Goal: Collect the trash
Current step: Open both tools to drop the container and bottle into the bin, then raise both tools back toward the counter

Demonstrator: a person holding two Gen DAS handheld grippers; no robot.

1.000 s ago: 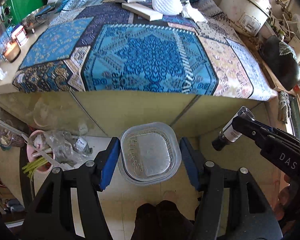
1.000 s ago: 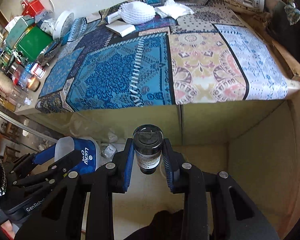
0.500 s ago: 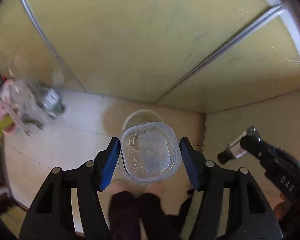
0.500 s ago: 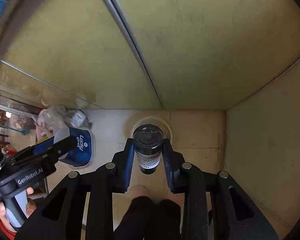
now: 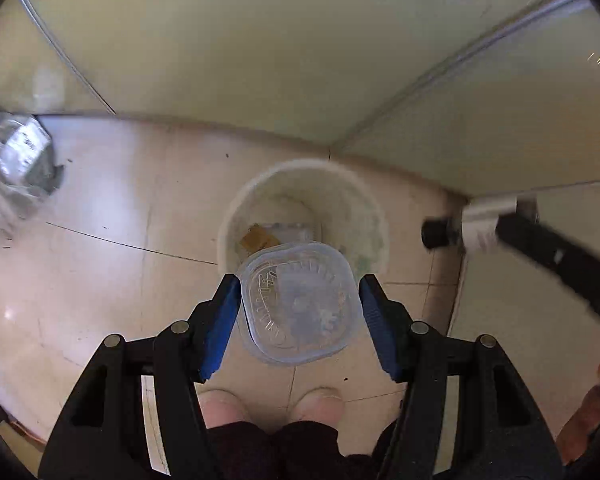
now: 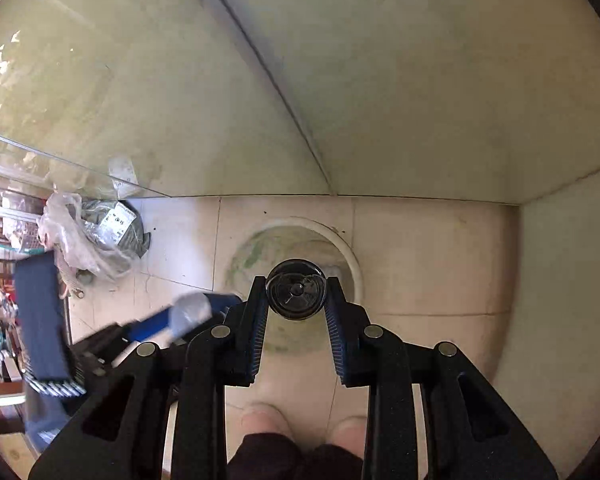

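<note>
A: Two pieces of trash are in hand, neither yet dropped. The left hand-held gripper [image 5: 299, 309] pinches a clear plastic tub [image 5: 298, 303] between its blue pads, bottom toward the camera. The right hand-held gripper [image 6: 296, 312] is closed on a small dark bottle [image 6: 296, 295], seen end-on.

B: Where is each item relative to its hand-held gripper?

A: Each sits at the fingertips, squarely between the jaws. Just beyond and below both tips stands a white bin [image 5: 236, 216] on the tiled floor [image 5: 100, 240], against the foot of a pale cabinet [image 5: 260, 40].

B: Is anything already in the bin?

A: Yes; past the tub, a brown scrap [image 5: 256, 238] and some pale wrapping lie at the bottom, so part of the collecting appears done.

B: What remains?

A: By my reading, both jaws must open over the bin's mouth. The tub overlaps the near rim, so it may need to go a little forward first. A plastic bag [image 6: 80, 236] of clutter lies on the floor left of the left hand-held gripper; whether it counts as trash cannot be told.
</note>
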